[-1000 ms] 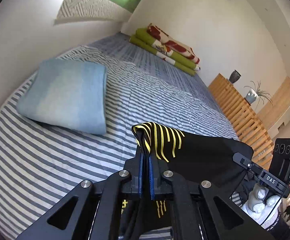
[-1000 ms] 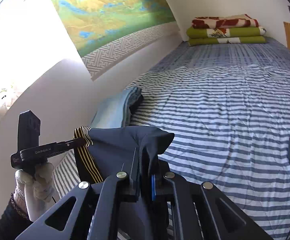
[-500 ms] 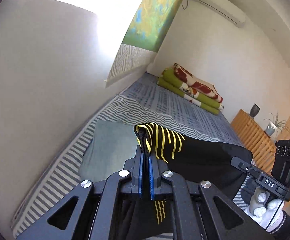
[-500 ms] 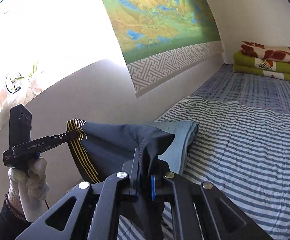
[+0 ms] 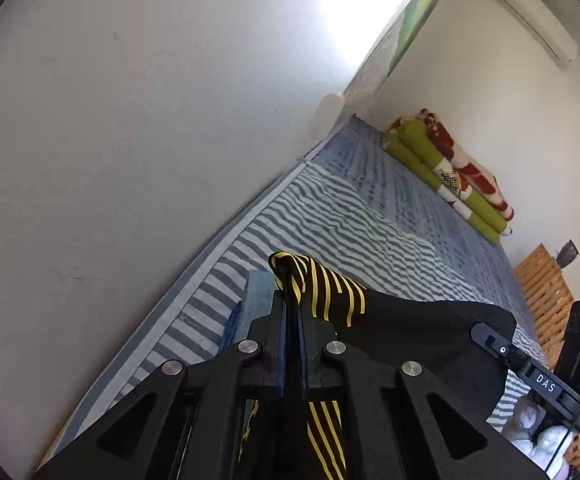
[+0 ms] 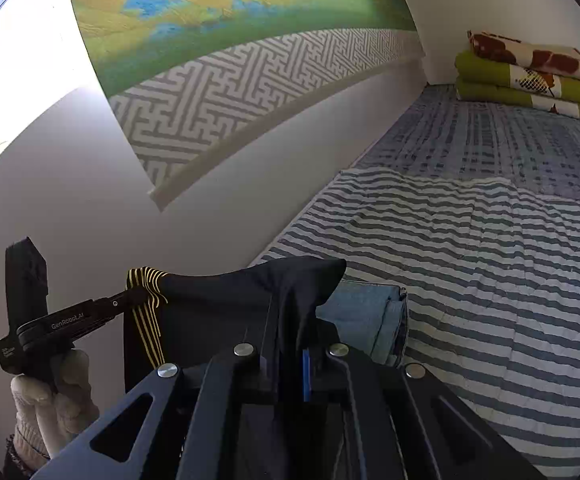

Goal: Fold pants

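Observation:
Black pants point(image 5: 417, 332) with yellow stripes hang stretched between both grippers above the striped bed point(image 5: 353, 220). My left gripper point(image 5: 291, 300) is shut on the yellow-striped edge, which bunches over its tips. My right gripper point(image 6: 288, 316) is shut on a plain black fold of the pants point(image 6: 226, 300). Each view shows the other gripper pinching the far end: the right gripper point(image 5: 485, 332) and the left gripper point(image 6: 138, 296), the latter held by a gloved hand point(image 6: 50, 400). A folded light-blue garment point(image 6: 369, 320) lies on the bed right behind the pants, also peeking out as the blue garment point(image 5: 258, 292).
A white wall point(image 5: 130, 140) runs close along the bed's left side, with a large landscape painting point(image 6: 230, 20) on it. Folded green and red blankets point(image 6: 529, 76) lie at the bed's far end. A wooden slatted frame point(image 5: 545, 292) stands to the right of the bed.
Both grippers have swung fast to the left toward the wall, carrying the stretched pants. The folded blue garment, earlier out in front, now sits just behind and under the pants.

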The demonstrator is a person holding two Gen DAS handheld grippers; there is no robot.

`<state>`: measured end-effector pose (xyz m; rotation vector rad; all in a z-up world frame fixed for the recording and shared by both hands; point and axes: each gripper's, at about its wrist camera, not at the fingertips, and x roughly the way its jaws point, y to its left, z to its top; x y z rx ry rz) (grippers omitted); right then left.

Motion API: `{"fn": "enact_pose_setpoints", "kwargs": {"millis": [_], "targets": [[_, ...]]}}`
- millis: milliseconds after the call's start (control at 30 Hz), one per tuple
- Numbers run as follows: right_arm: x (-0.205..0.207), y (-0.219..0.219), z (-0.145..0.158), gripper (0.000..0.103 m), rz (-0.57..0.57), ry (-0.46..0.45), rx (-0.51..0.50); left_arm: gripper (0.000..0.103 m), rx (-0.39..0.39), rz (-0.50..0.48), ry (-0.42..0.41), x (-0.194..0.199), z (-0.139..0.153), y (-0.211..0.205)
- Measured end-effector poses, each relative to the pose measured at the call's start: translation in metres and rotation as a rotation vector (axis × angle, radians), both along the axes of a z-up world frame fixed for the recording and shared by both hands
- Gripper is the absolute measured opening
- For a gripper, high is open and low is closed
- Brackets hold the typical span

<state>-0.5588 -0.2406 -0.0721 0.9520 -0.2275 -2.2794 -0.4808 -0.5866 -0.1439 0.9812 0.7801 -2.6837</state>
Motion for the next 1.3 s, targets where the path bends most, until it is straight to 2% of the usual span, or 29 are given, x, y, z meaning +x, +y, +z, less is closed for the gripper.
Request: {"fn": "enact_pose_setpoints", "kwargs": {"millis": [67,100,167,233,333,400,567,667,733,800,933,1033,1100,1133,1200,1300], "targets": [[-0.02,-0.008,-0.016,0.011,-0.008,-0.025,0.037,0.01,0.024,0.02,-0.039,-0.015,-0.015,-0.009],[-0.027,-0.009,-0.022,0.013,-0.015,-0.042,0.059,0.021,0.039,0.045,-0.058,-0.018,-0.02,-0.014],[-0.041,-0.008,-0.029,0.021,-0.045,-0.09,0.088,0.036,0.047,0.095,-0.033,-0.013,-0.018,-0.017],[-0.046,0.008,-0.027,0.022,-0.098,-0.097,0.037,0.036,0.044,0.096,0.007,-0.001,-0.011,-0.018],[-0.035,0.03,-0.016,0.022,-0.112,-0.075,-0.021,0.036,0.046,0.012,0.01,0.015,-0.005,-0.003],[-0.016,0.032,-0.012,0.022,-0.044,-0.055,-0.029,0.036,0.046,-0.039,-0.011,0.026,-0.006,0.014],[0.059,0.013,-0.015,0.022,0.112,0.029,0.077,0.037,0.025,-0.149,-0.095,0.059,-0.023,0.073],[0.097,0.001,-0.031,0.022,0.192,0.02,0.157,0.037,-0.014,-0.153,-0.166,0.079,-0.042,0.099],[0.117,-0.004,-0.042,0.022,0.207,0.021,0.228,0.036,0.003,-0.138,-0.195,0.097,-0.051,0.108],[0.135,-0.002,-0.05,0.022,0.214,-0.018,0.272,0.036,-0.002,-0.113,-0.213,0.116,-0.052,0.119],[0.173,0.024,-0.047,0.022,0.205,-0.084,0.296,0.037,0.009,-0.103,-0.231,0.165,-0.041,0.143],[0.21,0.056,-0.031,0.022,0.175,-0.087,0.301,0.037,-0.043,-0.125,-0.236,0.197,-0.02,0.174],[0.238,0.082,-0.017,0.022,0.153,-0.079,0.281,0.043,-0.07,-0.154,-0.229,0.215,-0.008,0.198],[0.251,0.096,-0.011,0.022,0.142,-0.074,0.273,0.046,-0.056,-0.166,-0.224,0.224,-0.006,0.21],[0.277,0.124,-0.003,0.022,0.111,-0.07,0.254,0.056,0.004,-0.217,-0.211,0.231,-0.005,0.231],[0.313,0.166,0.002,0.022,0.069,-0.085,0.219,0.057,-0.012,-0.248,-0.236,0.223,-0.021,0.266]]}}
